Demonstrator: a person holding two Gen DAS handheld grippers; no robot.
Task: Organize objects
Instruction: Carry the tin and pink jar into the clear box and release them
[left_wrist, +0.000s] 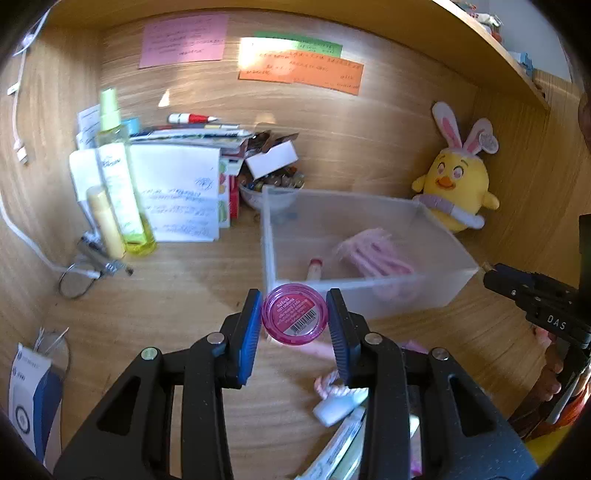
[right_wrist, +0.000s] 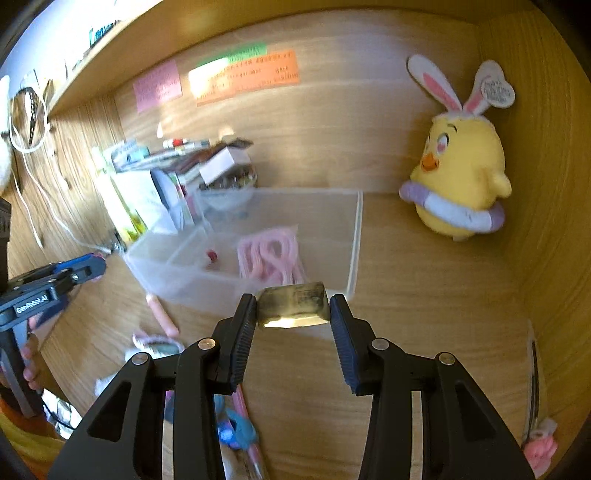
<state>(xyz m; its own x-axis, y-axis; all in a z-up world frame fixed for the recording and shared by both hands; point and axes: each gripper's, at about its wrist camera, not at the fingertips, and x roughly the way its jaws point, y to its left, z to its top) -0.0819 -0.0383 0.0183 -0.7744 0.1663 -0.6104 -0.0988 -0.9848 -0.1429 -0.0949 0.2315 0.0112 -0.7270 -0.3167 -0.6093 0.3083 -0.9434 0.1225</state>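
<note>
Wooden desk (left_wrist: 166, 306) was cluttered around a translucent plastic bin (left_wrist: 436, 291) that already held pink cords (left_wrist: 373, 254) and a small tube (left_wrist: 314, 267). We had the left gripper (left_wrist: 293, 317) clamped on a round pink jar (left_wrist: 294, 316), just short of the bin's near wall. We had the right gripper (right_wrist: 292, 308) clamped on a small metallic block (right_wrist: 293, 304), also at the near rim. Risks as we judged them: either load clipping the rim, the round jar slipping from flat pads, or both grippers colliding over the bin.

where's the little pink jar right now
The pink jar sits clamped in the left tool, at the near wall of the clear bin.
</note>
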